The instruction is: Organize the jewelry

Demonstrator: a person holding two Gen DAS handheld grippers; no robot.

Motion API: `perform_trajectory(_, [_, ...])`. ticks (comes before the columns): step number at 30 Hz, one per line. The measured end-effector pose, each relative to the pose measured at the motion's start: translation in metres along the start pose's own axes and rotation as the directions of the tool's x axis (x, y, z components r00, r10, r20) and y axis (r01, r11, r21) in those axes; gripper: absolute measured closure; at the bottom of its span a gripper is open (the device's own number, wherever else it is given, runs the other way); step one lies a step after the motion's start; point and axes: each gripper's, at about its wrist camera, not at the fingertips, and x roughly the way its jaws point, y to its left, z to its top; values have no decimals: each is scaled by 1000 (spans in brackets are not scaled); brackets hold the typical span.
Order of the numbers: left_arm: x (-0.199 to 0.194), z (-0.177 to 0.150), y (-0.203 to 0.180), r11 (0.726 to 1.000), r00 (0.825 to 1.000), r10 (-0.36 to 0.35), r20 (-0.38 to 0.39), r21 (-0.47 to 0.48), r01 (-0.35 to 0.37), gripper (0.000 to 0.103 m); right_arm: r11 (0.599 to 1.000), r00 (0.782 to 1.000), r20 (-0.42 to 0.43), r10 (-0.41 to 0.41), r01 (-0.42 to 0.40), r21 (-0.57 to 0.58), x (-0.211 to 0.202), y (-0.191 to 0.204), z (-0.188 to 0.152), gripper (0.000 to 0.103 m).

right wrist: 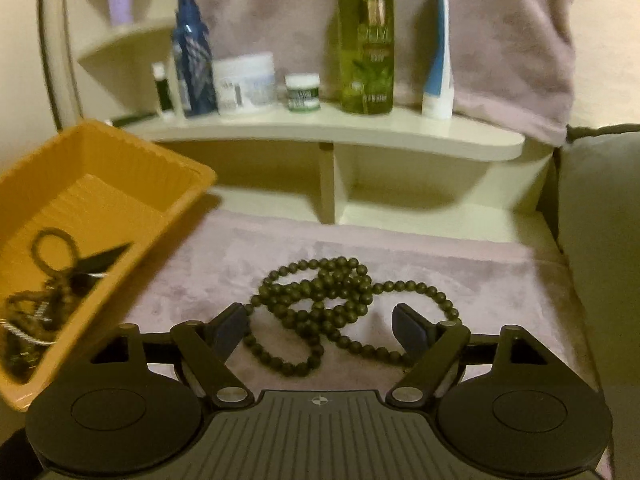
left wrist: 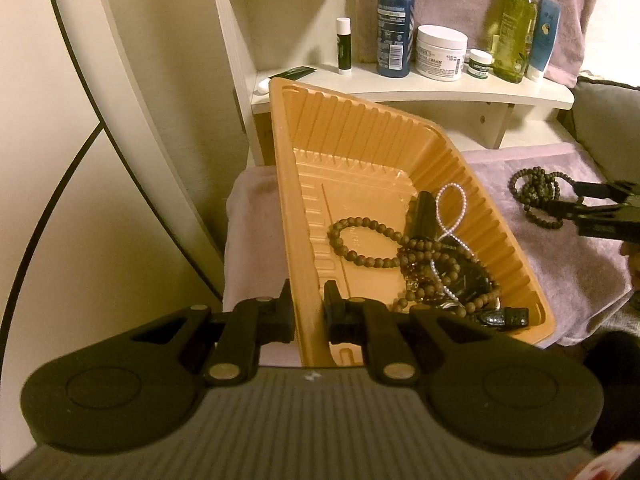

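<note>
Your left gripper (left wrist: 308,312) has its jaws clamped on the near wall of the tray (left wrist: 288,208), tipping it up off the towel (right wrist: 440,264), likely so its open side faces the next piece coming in. Inside the tray lie a brown bracelet (left wrist: 360,240), a pearl strand (left wrist: 450,212) and a tangle of other beads piled toward its low corner.

Your right gripper (right wrist: 320,326) has its jaws apart, straddling the dark bead necklace (right wrist: 332,304), which lies coiled on the towel right of the tray; the pads do not press on it yet.

Room: open towel lies all round the necklace, and between it and the tray nothing stands. The shelf (right wrist: 360,132) with bottles (right wrist: 366,40) sits behind, well apart. Mind the tray's raised far rim when carrying the necklace over; loose loops may trail and catch.
</note>
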Motion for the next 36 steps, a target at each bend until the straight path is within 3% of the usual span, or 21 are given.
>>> perform_trajectory(6, [0,0,-1,1000,1000,-2,1,0,2,91,995,1000,-27,4,-1,100,26,0,4,23])
perform_trajectory(14, [0,0,0,1000,1000,0,-4,-2,0,91,993,999,-10,-41,42,107,38,13,7,25])
perform_trajectory(17, [0,0,0,1000,1000,-1,-4,-2,1,91,994,998,-13,-62,63,91,39,14,9,39])
perform_trajectory(27, [-1,1,0,1000,1000,-1,-1,0,1,91,996,996,-21,-83,84,33,39,16,10,58])
perform_trajectory(34, [-2,2,-1,1000,1000,-3,0,1,3,91,997,997,-25,-67,68,26,35,17,11,88])
perform_trajectory(36, [-2,2,-1,1000,1000,-3,1,3,3,91,998,998,-25,-59,59,22,31,17,11,88])
